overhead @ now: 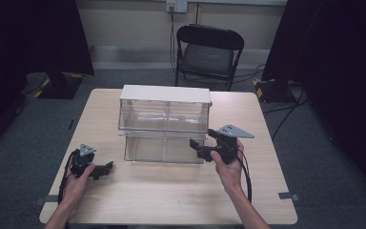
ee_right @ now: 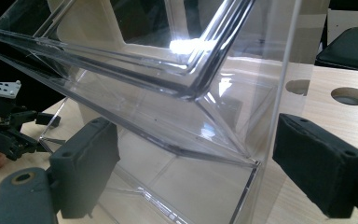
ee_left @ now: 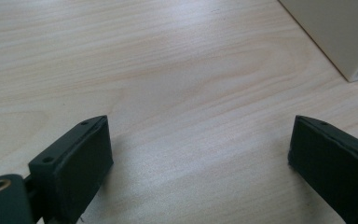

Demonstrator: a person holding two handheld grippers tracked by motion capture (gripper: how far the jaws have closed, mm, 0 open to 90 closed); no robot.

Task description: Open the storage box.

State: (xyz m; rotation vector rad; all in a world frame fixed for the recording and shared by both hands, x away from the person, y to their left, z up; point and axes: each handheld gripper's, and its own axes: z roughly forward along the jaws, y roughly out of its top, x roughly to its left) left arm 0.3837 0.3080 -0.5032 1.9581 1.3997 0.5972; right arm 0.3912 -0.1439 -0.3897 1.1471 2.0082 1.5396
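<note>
High view: clear bin cabinet sits mid-surface. Right gripper, jaws released, straddles its lower right front corner edge. Left gripper, jaws released, rests over bare wood, well apart.

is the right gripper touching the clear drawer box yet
Cannot tell. In the right gripper view the right gripper stands open, its jaws on either side of the clear drawer box corner, but no contact or gap shows plainly. The high view is too coarse.
</note>
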